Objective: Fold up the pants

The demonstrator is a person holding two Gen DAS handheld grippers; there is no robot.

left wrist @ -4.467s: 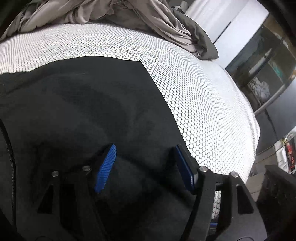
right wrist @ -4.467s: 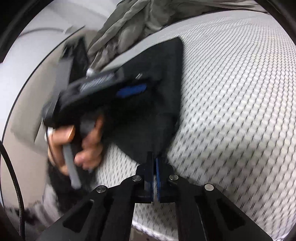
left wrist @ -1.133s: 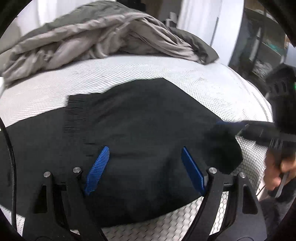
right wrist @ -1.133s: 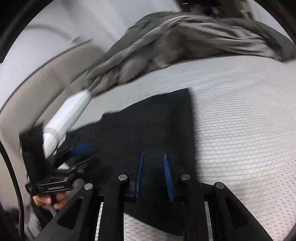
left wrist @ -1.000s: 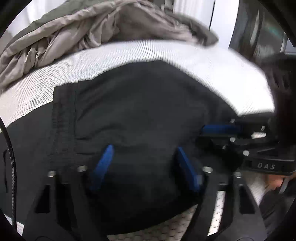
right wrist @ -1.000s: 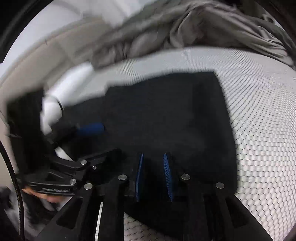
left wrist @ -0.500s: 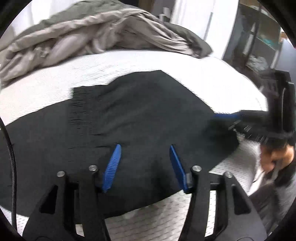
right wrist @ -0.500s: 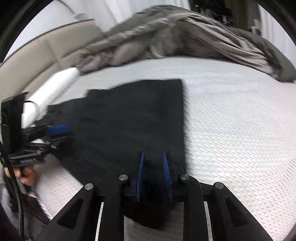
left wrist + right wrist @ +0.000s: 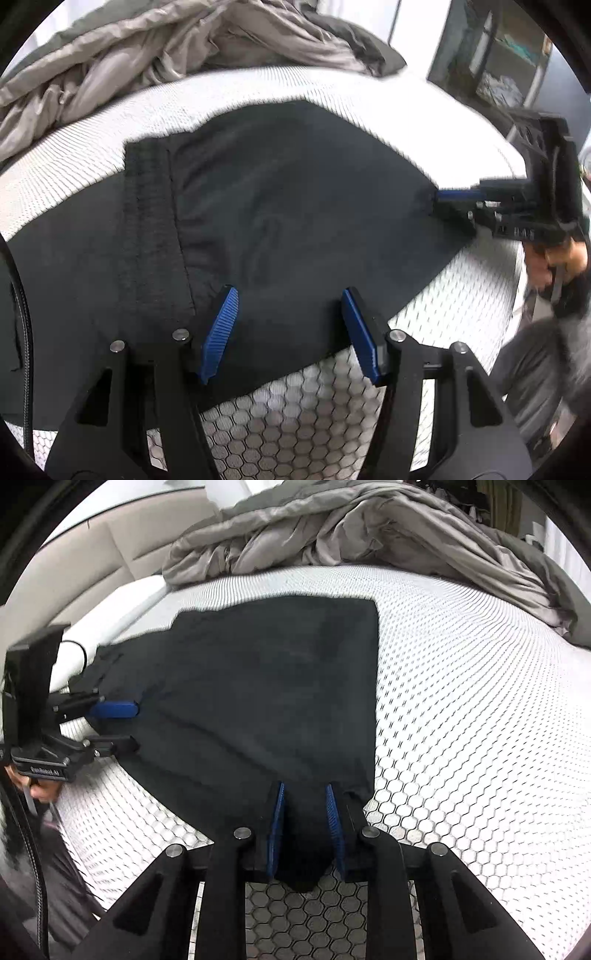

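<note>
**Two grippers, pointing down**

The left gripper [image 9: 290,325] points down at a slant. Its two blue fingers [image 9: 219,334] stand wide apart, and nothing is pinched between them. A bare hand [image 9: 40,790] holds it from behind.

The right gripper [image 9: 306,812] also points down at a slant. Its blue fingers [image 9: 334,823] sit close together and squeeze a fold of the black pants [image 9: 258,686]. Another hand [image 9: 561,262] grips its handle.

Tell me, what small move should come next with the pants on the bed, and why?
Probably close the left tool on the pants at the near edge: its jaws stand open over the cloth, while the right tool pinches a corner.
</note>
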